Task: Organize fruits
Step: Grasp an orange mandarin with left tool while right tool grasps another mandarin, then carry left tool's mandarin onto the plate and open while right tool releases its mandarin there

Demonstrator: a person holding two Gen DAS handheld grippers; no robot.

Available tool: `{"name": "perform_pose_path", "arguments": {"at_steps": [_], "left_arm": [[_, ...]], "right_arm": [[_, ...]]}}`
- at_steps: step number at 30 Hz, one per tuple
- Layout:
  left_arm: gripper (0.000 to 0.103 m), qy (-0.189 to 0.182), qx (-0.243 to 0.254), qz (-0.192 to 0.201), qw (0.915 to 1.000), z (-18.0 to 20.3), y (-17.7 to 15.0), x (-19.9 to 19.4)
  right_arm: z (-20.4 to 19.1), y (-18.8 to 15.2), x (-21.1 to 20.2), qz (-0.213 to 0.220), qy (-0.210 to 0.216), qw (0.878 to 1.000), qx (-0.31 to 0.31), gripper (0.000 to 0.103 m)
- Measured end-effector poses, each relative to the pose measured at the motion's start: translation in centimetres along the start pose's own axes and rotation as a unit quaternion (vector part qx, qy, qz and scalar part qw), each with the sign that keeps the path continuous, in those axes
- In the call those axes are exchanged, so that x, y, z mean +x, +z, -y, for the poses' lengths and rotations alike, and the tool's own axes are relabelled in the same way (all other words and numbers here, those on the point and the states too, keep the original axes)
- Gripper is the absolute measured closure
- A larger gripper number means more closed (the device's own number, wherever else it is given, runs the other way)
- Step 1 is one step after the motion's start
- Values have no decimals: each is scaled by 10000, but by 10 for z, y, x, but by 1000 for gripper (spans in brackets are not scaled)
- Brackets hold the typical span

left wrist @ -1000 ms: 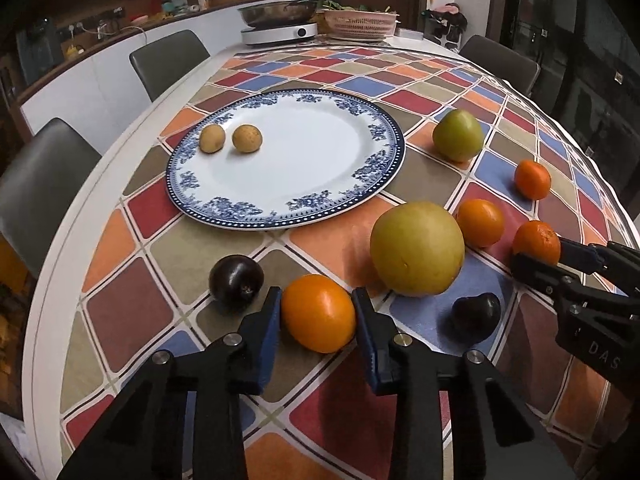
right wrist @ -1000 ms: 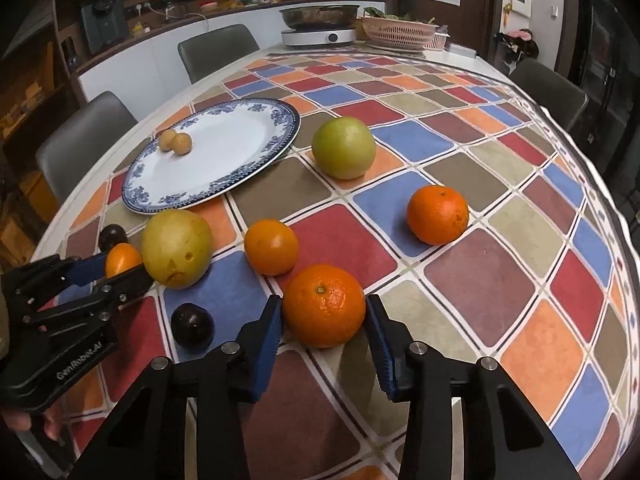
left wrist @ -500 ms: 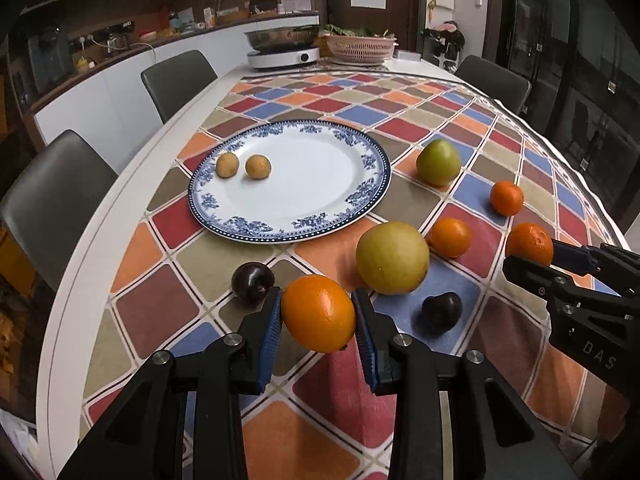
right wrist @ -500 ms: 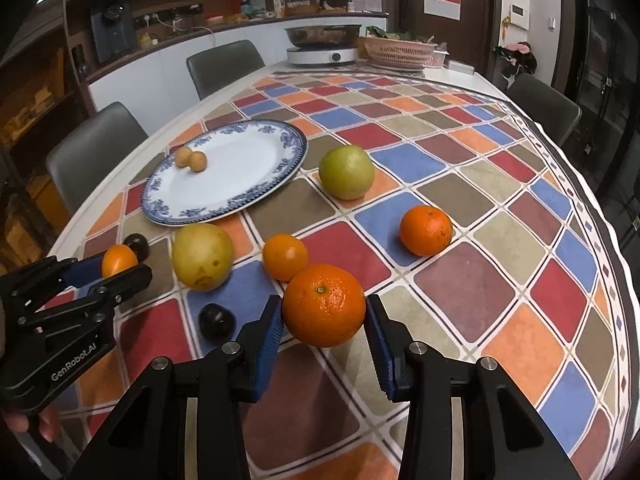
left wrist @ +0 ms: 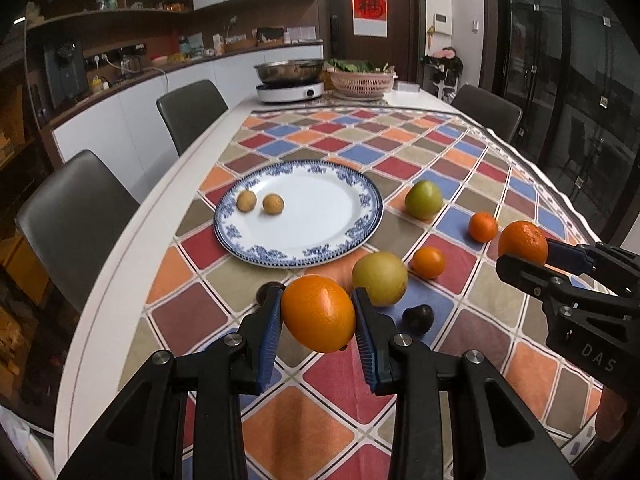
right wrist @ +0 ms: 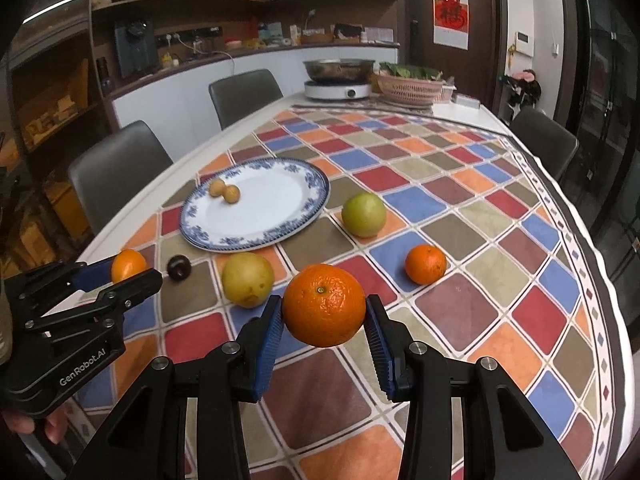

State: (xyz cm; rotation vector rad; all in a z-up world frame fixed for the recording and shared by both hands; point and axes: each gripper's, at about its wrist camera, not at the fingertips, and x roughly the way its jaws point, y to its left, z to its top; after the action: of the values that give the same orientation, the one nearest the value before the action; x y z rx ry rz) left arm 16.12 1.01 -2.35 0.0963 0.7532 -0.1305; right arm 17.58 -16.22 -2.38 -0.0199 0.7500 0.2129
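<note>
Left wrist view first: the left gripper (left wrist: 318, 322) is pinching a smooth orange (left wrist: 319, 313) between its blue pads, and the fruit hangs clear of the checkered tablecloth (left wrist: 420, 148). Off to the right you can see the right gripper (left wrist: 536, 254) clamped on a second, bumpier orange (left wrist: 522, 242), also up in the air.

Right wrist view shows that same bumpy orange (right wrist: 324, 304) dead centre, squeezed by both pads with its stem dimple facing the camera. The left gripper (right wrist: 120, 276) sits at the left edge with its own orange (right wrist: 129, 265).

On the cloth: a blue-and-white plate (left wrist: 362, 200) with two little tan fruits (left wrist: 260, 202) side by side near its left rim. A green apple (left wrist: 423, 199) sits just right of the plate, a yellowish pear (left wrist: 379, 278) near its front edge. Two small tangerines (left wrist: 483, 226) are between those and the right gripper. A dark plum (left wrist: 418, 319) lies just in front of the pear, another plum (right wrist: 179, 267) mostly hidden behind the left finger. Far end has a metal pan on a cooker (left wrist: 289, 80) and a pink basket (left wrist: 362, 79).
</note>
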Motion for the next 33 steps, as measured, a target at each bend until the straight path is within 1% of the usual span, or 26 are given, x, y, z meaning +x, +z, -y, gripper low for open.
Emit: {"name": "perform_pose_path", "arguments": {"at_steps": [10, 19, 24, 31, 33], "left_arm": [[68, 98, 95, 465, 9988, -2, 20, -29], [68, 210, 92, 844, 9962, -15, 47, -41], [68, 288, 128, 1000, 9945, -24, 61, -39], [68, 347, 176, 1018, 9940, -35, 76, -20], [68, 322, 152, 983, 9945, -38, 78, -11]], "right_arm": [[-11, 21, -25, 376, 159, 9991, -132, 61], [-26, 52, -37, 752, 250, 9962, -348, 61], [-34, 70, -32, 820, 307, 9951, -461, 61], [-42, 86, -13, 780, 339, 9945, -612, 61], [-42, 91, -3, 691, 411, 9949, -616, 61]]}}
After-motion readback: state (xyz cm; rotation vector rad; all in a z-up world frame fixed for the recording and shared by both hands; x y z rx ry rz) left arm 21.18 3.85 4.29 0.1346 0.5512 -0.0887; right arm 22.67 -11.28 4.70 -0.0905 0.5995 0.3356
